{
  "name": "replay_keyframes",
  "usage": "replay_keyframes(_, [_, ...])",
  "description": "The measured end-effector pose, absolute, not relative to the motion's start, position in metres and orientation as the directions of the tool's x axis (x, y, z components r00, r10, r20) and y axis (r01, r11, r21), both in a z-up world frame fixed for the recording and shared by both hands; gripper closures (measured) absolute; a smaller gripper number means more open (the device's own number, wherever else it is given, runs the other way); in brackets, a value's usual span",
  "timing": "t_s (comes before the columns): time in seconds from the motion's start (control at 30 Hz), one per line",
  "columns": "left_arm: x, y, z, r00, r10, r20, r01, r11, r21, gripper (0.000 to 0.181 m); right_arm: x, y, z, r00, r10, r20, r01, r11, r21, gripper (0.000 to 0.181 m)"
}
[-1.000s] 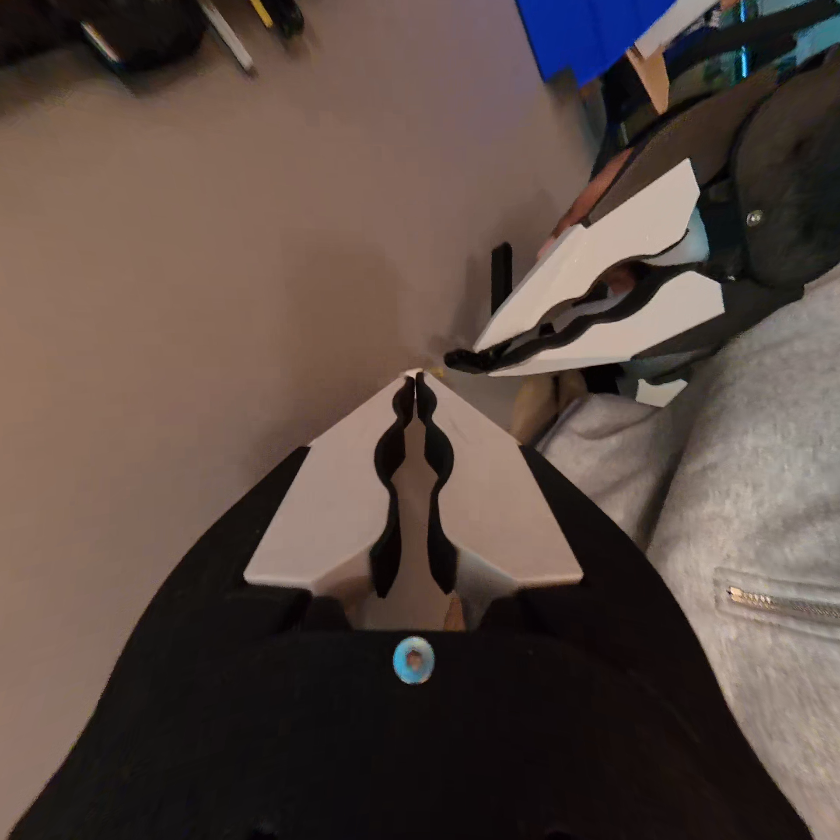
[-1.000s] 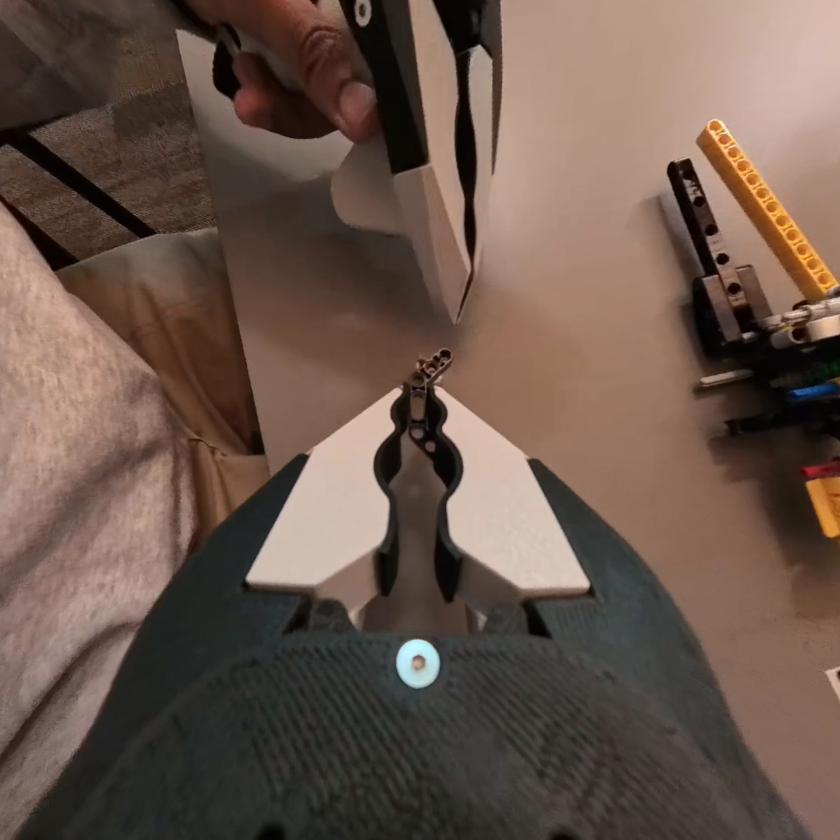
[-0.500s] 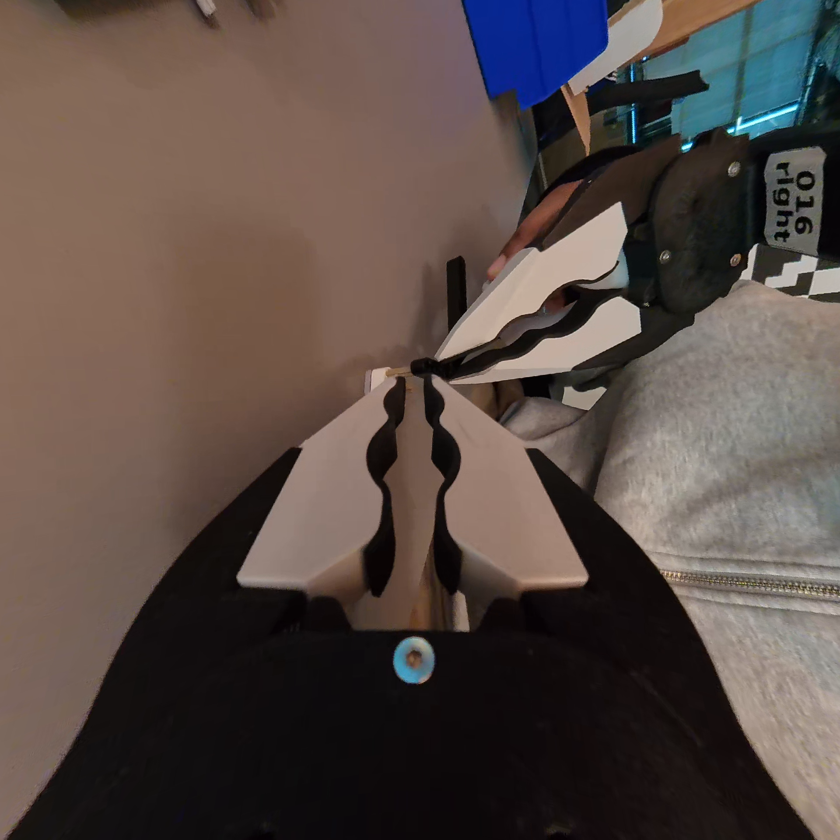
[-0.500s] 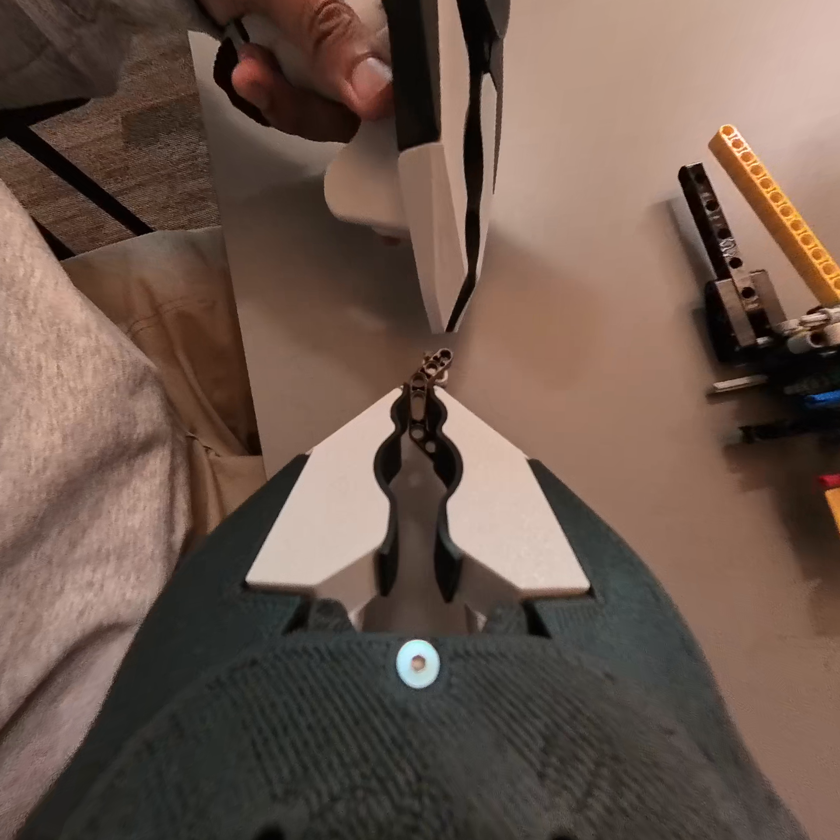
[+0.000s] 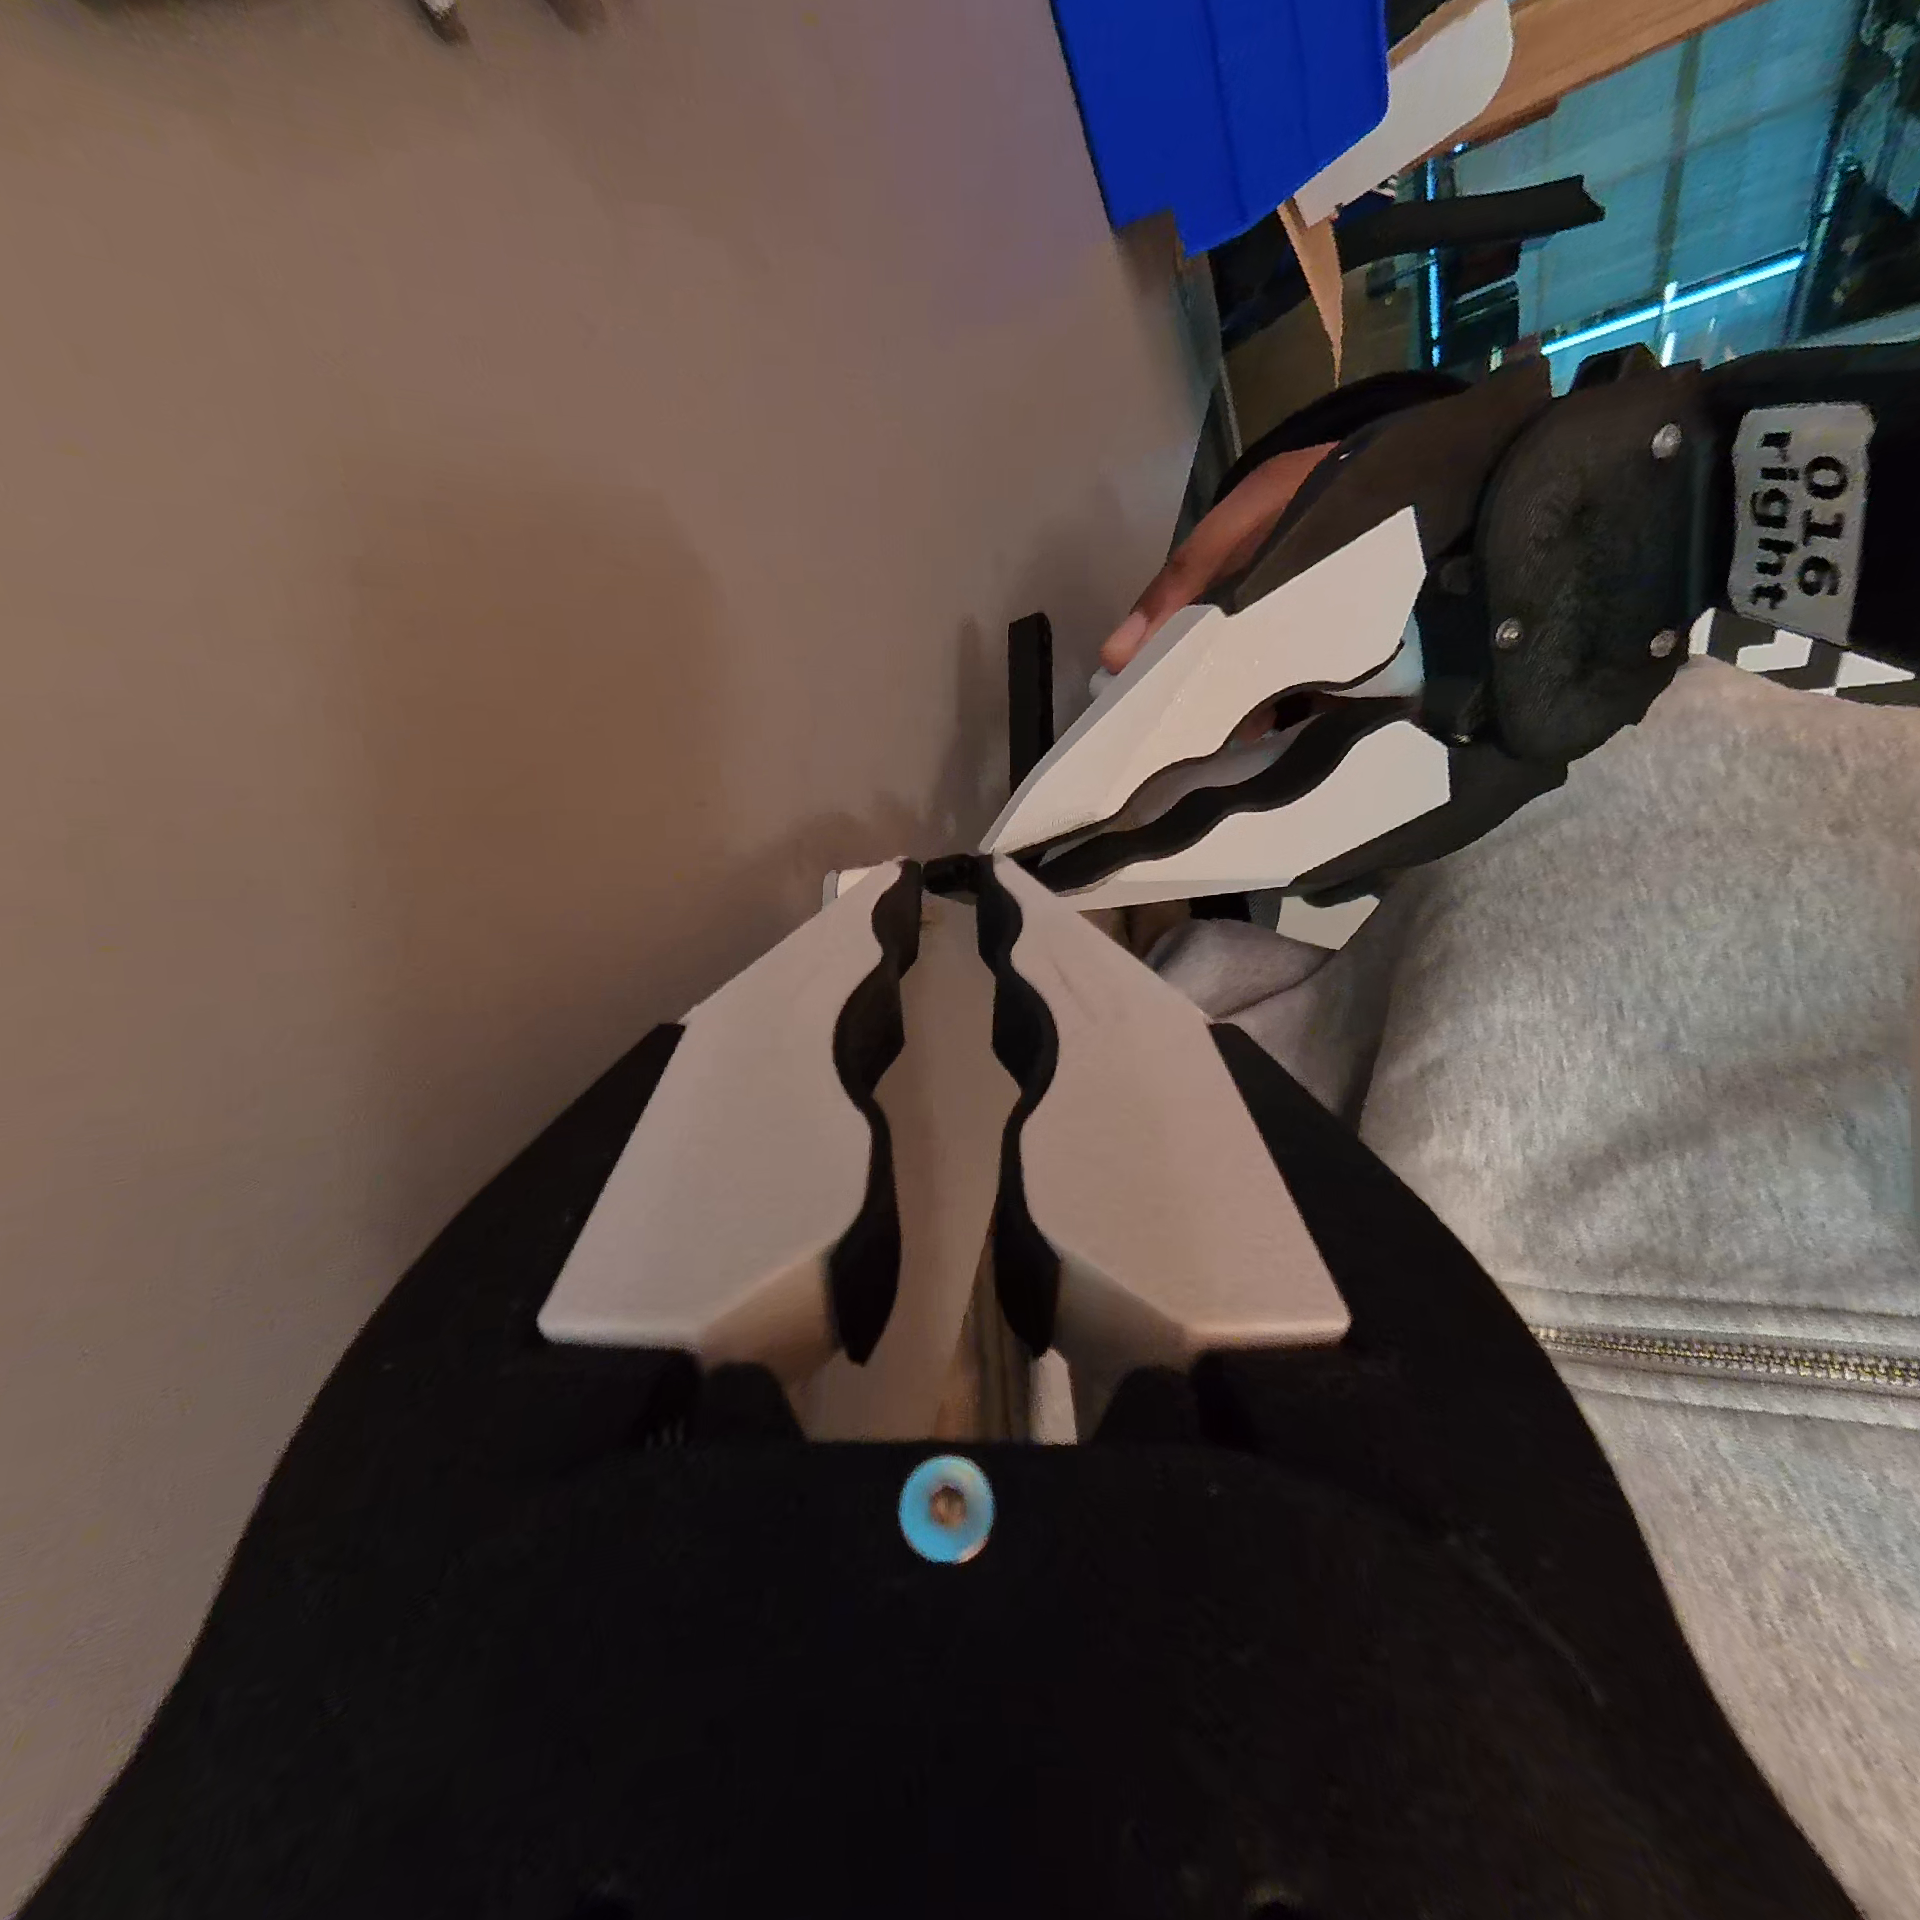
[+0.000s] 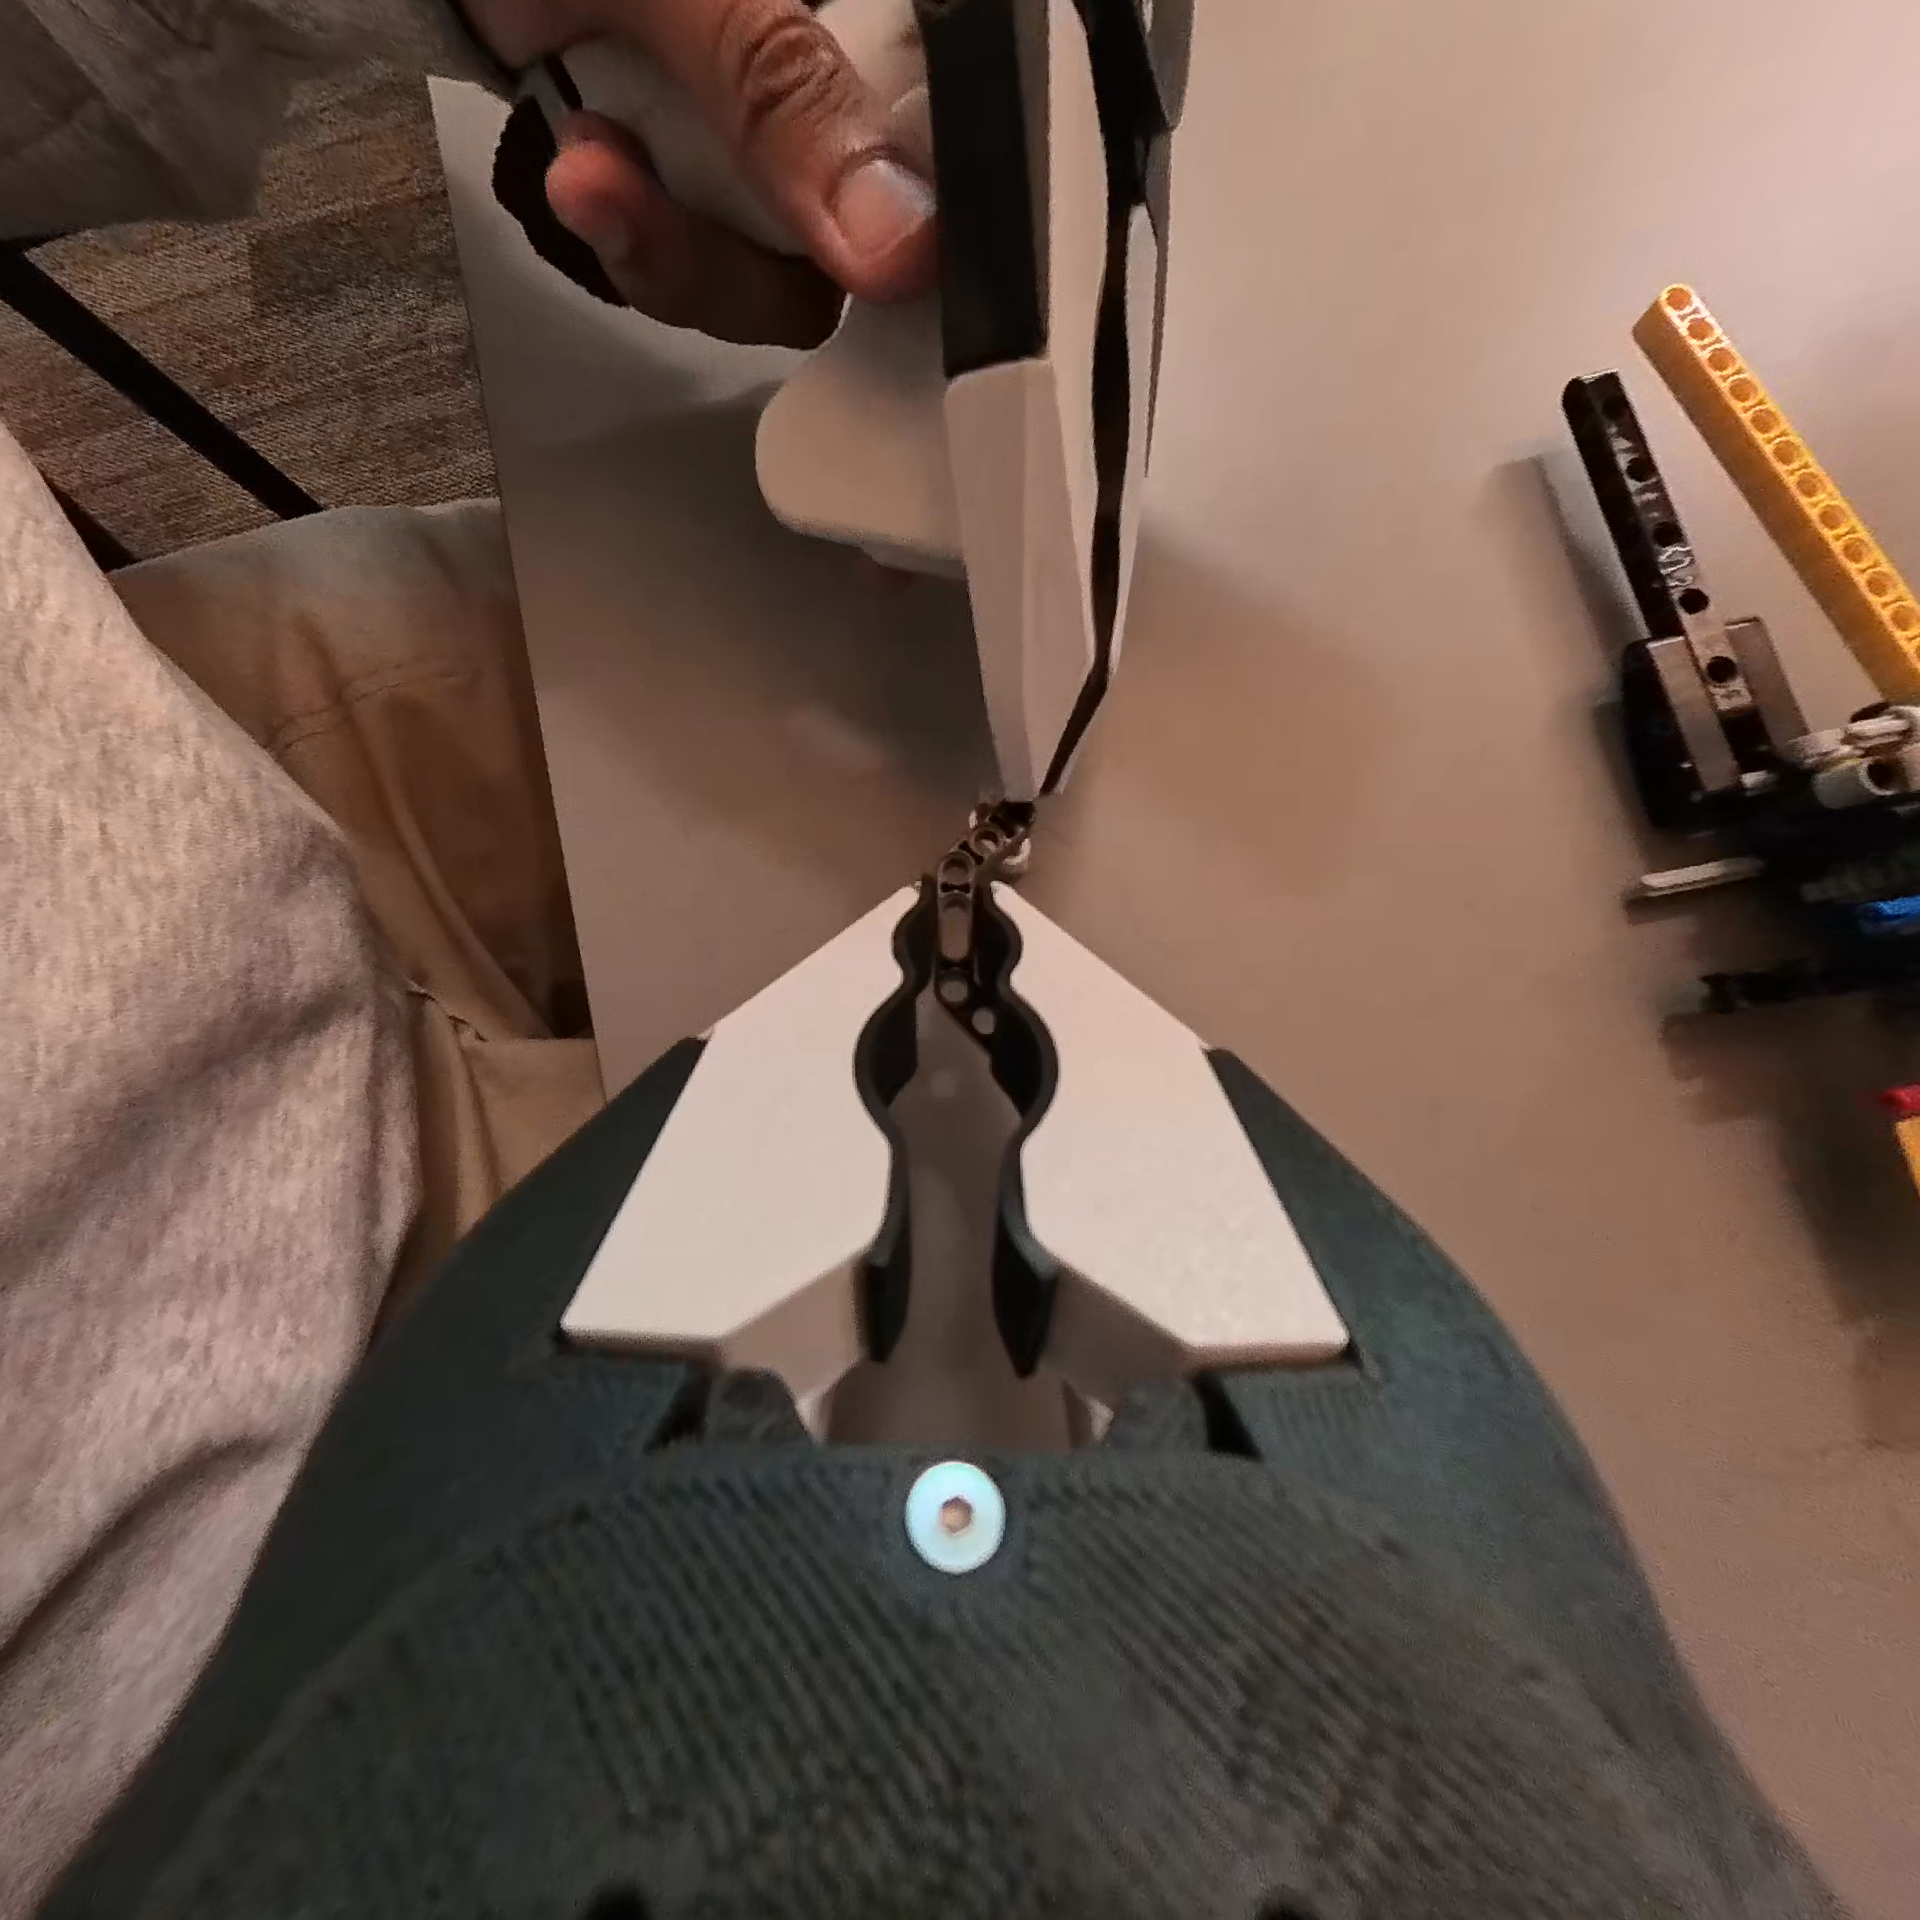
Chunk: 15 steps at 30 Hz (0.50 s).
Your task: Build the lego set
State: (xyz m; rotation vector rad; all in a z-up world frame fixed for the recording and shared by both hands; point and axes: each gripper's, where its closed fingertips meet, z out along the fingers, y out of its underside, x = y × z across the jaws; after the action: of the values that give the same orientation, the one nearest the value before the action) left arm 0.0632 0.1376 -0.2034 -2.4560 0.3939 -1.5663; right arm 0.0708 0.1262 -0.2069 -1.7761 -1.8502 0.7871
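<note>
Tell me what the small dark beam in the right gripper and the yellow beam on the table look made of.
Dark beam: seemingly hard moulded plastic, slightly glossy, with crisp round holes. Yellow beam: likely the same kind of plastic, smooth and evenly coloured, with a regular row of holes. The right gripper is clamped on the dark one.

Beige table (image 5: 416,520); carpeted floor (image 6: 312,312); blue panel (image 5: 1226,94).

Two hand-held grippers have met at their tips.

The left hand-held gripper (image 6: 1049,816) has closed the gap and now touches the black lego beam (image 6: 961,935) the right hand-held gripper (image 6: 961,899) grips.
</note>
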Motion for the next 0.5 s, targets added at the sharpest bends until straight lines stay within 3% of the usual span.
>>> replay_keyframes(0.5, [0.0645,0.1366,-0.2029,0.378,-0.302,0.875,-0.102,-0.953,-0.285,0.178,0.0709,0.1265,-0.2082,-0.084,0.994,-0.072,0.749,0.016,-0.663,0.175])
